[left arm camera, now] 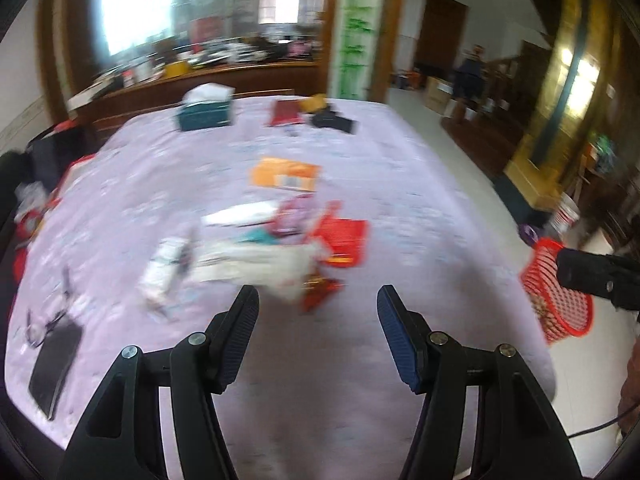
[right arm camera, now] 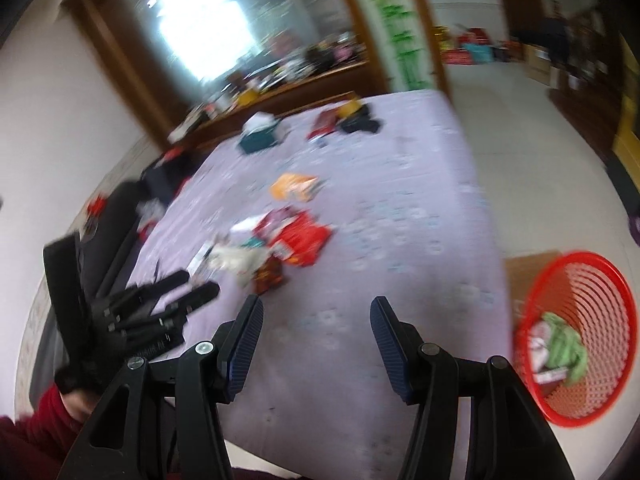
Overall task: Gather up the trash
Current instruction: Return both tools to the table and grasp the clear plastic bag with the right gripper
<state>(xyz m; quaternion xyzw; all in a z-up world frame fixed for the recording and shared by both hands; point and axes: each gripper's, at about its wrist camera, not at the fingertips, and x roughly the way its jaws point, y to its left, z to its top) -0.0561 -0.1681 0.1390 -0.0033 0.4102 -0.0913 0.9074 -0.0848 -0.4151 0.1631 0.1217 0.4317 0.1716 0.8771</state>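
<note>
A heap of wrappers and paper trash (left arm camera: 288, 248) lies in the middle of a bed with a lilac cover (left arm camera: 420, 208); it also shows in the right wrist view (right arm camera: 280, 248). An orange packet (left arm camera: 286, 174) lies beyond it. My left gripper (left arm camera: 318, 300) is open and empty, just short of the heap. My right gripper (right arm camera: 316, 312) is open and empty over the near part of the bed. A red mesh basket (right arm camera: 580, 340) stands on the floor right of the bed, with green and white trash inside. The views are blurred.
A teal tissue box (left arm camera: 206, 114), a red item (left arm camera: 286, 112) and a black item (left arm camera: 334, 120) lie at the bed's far end. A black flat object (left arm camera: 56, 364) with a cable lies near left. A wooden shelf (left arm camera: 200, 76) runs behind. Tiled floor (right arm camera: 520, 120) lies to the right.
</note>
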